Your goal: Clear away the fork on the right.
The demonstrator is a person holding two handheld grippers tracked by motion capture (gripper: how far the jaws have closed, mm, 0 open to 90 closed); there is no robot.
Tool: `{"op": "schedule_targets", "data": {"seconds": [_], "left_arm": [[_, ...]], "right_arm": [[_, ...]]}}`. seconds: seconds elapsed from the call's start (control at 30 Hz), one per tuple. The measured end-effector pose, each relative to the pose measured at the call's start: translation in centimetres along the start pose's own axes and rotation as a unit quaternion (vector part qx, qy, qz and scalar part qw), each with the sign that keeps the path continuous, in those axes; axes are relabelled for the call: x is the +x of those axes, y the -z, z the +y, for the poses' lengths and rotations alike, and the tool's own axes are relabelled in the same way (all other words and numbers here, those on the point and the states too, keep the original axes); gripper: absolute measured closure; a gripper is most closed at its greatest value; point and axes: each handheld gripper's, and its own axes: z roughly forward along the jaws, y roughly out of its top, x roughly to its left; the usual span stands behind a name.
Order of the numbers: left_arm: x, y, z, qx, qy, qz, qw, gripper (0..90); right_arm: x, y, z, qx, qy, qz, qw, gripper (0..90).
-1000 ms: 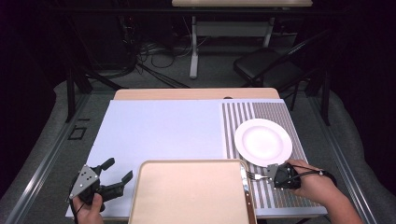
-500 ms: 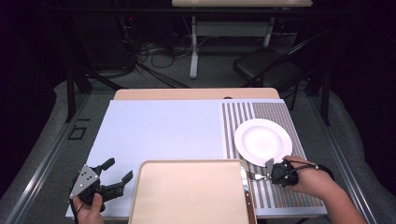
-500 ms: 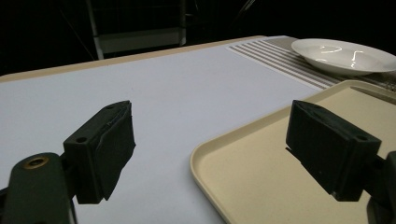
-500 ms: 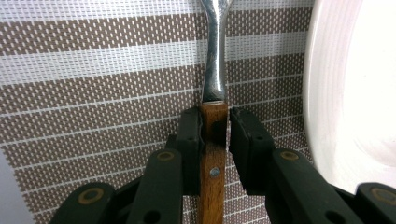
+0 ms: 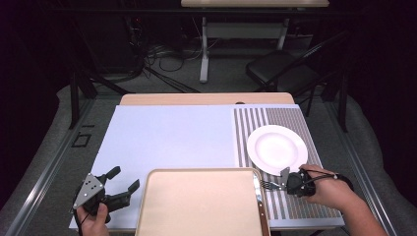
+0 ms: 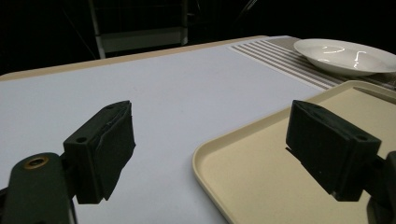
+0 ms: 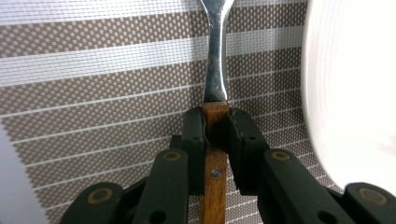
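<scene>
The right gripper (image 7: 215,128) is clamped on the wooden handle of a fork (image 7: 215,60), its jaws pressed in on either side of the wood just below where the metal neck begins. In the high view that gripper (image 5: 289,183) sits at about five o'clock on the table, low over the striped placemat (image 5: 275,118), with the fork (image 5: 268,185) pointing toward nine o'clock, its tines just beside the right rim of the tan tray (image 5: 201,172). The white plate (image 5: 277,148) lies just beyond the gripper, at roughly twelve o'clock from it, and in the right gripper view its rim (image 7: 355,84) runs close along one side of the fork without clearly touching it.

The left gripper (image 5: 118,189) hovers at about seven o'clock, beside the tray's left edge, holding nothing; in its own view the jaws stand wide apart with the tray's corner (image 6: 261,149) between and below them.

The step in hand looks like the setting of the fork (whether it is being lifted off the mat or laid down on it cannot be told from these pictures). If it is a placement beside the plate, the next move calls for lowering the fork flat onto the mat, parallel to the plate's edge, then parting the jaws and backing away along the handle so the fork isn't dragged.
</scene>
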Motion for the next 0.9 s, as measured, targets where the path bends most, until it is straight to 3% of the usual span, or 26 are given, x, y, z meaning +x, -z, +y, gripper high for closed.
{"op": "schedule_targets", "data": {"seconds": [0.23,0.43,0.63,0.73,0.77,0.8,0.83,0.9], "left_arm": [[0.0,0.0,0.0,0.0,0.0,0.001,1.0,15.7],[0.0,0.1,0.0,-0.002,0.002,0.003,1.0,15.6],[0.1,0.1,0.0,-0.002,0.002,0.003,1.0,15.6],[0.1,0.1,0.0,-0.001,0.002,0.003,1.0,15.6],[0.1,0.1,0.0,-0.002,0.002,0.003,1.0,15.6],[0.1,0.1,0.0,-0.002,0.002,0.002,1.0,15.6],[0.1,0.1,0.0,-0.002,0.003,0.002,1.0,15.6],[0.1,0.1,0.0,-0.002,0.004,0.002,1.0,15.6]], "right_arm": [[0.2,1.4,-0.6,-0.021,-0.019,-0.006,0.9996,77.7],[0.3,2.5,-0.2,-0.035,-0.076,0.005,0.9965,77.7],[0.7,3.4,0.3,-0.043,-0.142,0.017,0.9888,77.7],[0.9,3.7,0.5,-0.042,-0.181,0.027,0.9821,77.6],[0.8,4.1,0.7,-0.022,-0.189,0.034,0.9812,77.7],[1.1,3.8,0.6,-0.051,-0.208,0.024,0.9766,77.7],[1.0,4.1,0.8,-0.04,-0.218,0.029,0.9748,77.6],[1.1,4.3,1.0,-0.044,-0.248,0.038,0.967,77.7]]}}
